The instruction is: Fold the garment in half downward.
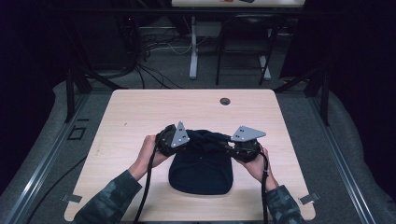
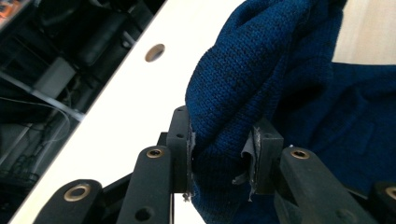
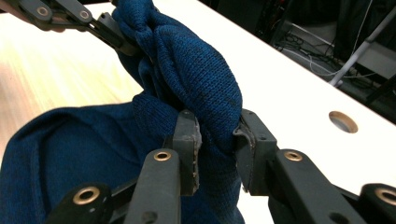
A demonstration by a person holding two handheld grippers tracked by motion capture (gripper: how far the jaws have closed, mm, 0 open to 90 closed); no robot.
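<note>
High view: two hand-held grippers (image 1: 187, 141) (image 1: 232, 145), one beanie (image 1: 201, 171)

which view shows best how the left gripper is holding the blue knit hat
The left gripper view: its left gripper pinches a fold of the hat up close. The high view shows both small and dark; the right gripper view catches its jaws far off.

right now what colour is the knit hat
Dark blue knit hat, clearest in the right gripper view.

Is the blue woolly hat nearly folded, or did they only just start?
Already done: both tools have pinched the blue knit hat. The left tool and right tool each clamp a bunched fold of its far edge, lifted off the wooden table. In hand: holding that edge up. Left: the near part lies flat, so any folding looks barely begun.
</note>
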